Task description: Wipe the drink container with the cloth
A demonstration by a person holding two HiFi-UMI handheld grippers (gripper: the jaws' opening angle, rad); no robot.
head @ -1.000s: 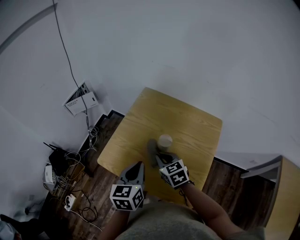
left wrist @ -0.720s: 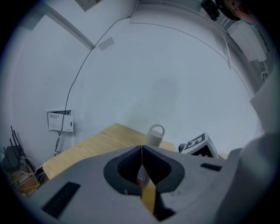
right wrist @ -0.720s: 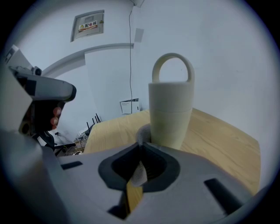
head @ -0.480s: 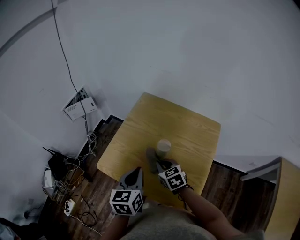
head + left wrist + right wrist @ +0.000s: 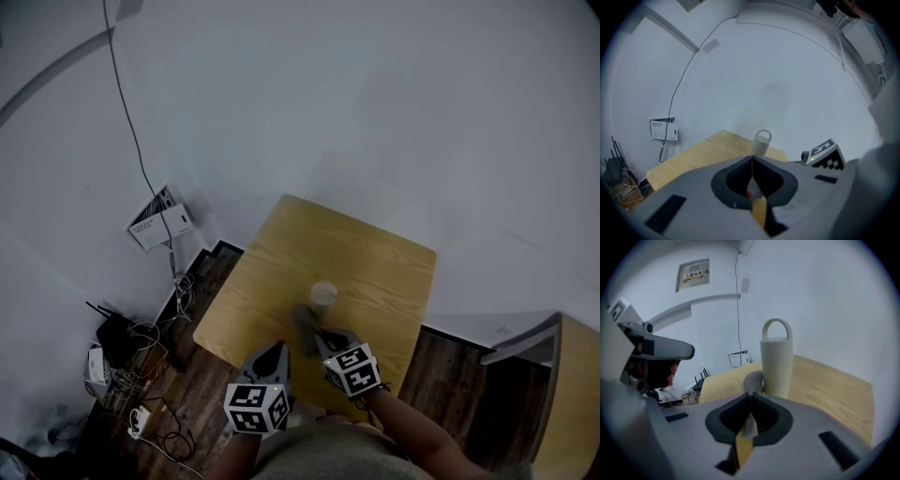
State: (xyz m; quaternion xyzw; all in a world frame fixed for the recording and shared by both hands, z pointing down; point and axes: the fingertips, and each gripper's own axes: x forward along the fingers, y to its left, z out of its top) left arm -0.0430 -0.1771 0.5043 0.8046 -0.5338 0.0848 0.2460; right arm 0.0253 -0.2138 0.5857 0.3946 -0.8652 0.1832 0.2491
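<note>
Drink container (image 5: 323, 295), pale and loop-topped, stood upright on the wooden table (image 5: 375, 253), somewhat nearer the person's edge than the far one. A grey cloth (image 5: 304, 323) sat bunched at its base on the left side. In the right gripper view the cloth rested against the container's lower wall, though whether they actually touched could not be told. The right hand-held gripper (image 5: 324, 337) had its jaws closed on the cloth, with a pale fold pinched between them and the grey bulk sticking out past the tips. The left hand-held gripper (image 5: 276, 350) hovered by the table's near edge, just left of the right one. Its jaws were pressed fully together with nothing between them, and it pointed toward the container but was clear of it. Off the table's left side a tangle of cables (image 5: 150, 328) lay on the dark wooden floor (image 5: 450, 366), and a white wall panel (image 5: 161, 216) hung on the pale wall above them.
</note>
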